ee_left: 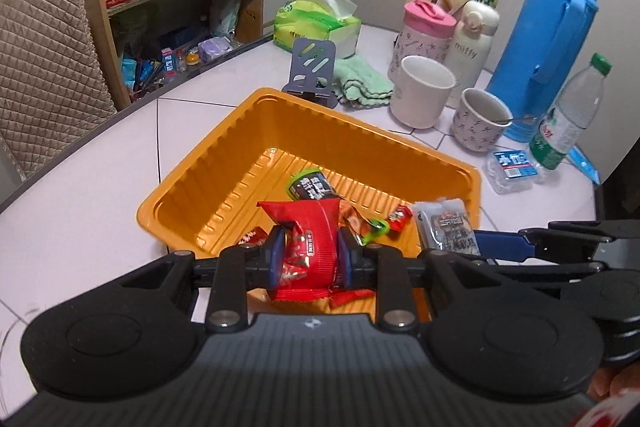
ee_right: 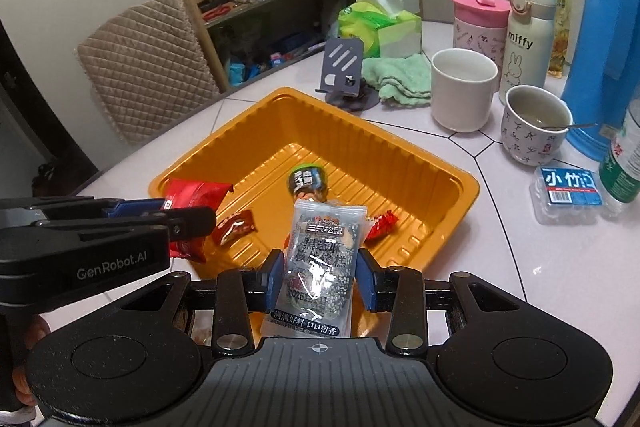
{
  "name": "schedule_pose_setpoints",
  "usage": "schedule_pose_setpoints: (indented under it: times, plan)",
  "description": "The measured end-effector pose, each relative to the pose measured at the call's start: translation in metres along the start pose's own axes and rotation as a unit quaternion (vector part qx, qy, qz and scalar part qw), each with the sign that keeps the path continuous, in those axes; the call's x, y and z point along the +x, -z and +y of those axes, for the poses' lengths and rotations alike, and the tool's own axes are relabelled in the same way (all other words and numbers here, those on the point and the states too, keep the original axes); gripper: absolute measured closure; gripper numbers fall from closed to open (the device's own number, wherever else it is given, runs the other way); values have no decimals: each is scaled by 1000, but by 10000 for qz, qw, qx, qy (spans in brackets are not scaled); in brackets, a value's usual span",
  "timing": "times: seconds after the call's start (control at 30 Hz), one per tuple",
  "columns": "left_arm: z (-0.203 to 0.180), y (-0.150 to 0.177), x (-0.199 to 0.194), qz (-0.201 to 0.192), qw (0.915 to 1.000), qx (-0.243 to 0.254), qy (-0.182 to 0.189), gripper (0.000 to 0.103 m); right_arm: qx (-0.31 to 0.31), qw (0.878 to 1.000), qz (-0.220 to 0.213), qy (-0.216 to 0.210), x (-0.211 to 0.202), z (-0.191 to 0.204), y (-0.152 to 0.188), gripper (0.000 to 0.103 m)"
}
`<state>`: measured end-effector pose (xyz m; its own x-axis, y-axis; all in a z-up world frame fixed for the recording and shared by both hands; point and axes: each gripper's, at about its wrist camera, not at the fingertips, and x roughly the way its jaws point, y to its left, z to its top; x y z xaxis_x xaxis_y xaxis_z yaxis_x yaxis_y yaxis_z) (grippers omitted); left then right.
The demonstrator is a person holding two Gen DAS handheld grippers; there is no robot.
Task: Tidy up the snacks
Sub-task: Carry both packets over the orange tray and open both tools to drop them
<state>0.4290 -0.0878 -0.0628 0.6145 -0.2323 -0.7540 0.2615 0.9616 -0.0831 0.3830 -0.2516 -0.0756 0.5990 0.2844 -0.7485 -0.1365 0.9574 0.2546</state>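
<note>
Several small wrapped snacks are already lying in the orange tray, just ahead of both claws, so the sorting is judged partly done. Two packets remain to be dropped. The left claw is clamped on a red packet; the right claw is clamped on a clear grey packet. Each packet is held over the tray's near edge, its long axis running along the fingers, away from the claw.

The matte black plastic left tool carries blue finger pads and silver pivot screws. The matching right tool has a ribbed grey housing; white "GenRobot.AI" lettering marks the left tool's side.
</note>
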Motion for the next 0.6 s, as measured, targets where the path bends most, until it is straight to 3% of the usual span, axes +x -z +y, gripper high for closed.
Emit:
schedule_pose_setpoints:
  times: [0.6]
  plan:
    - [12, -10, 61, 380, 9992, 60, 55, 78, -85, 9993, 222, 281, 58, -14, -13, 64]
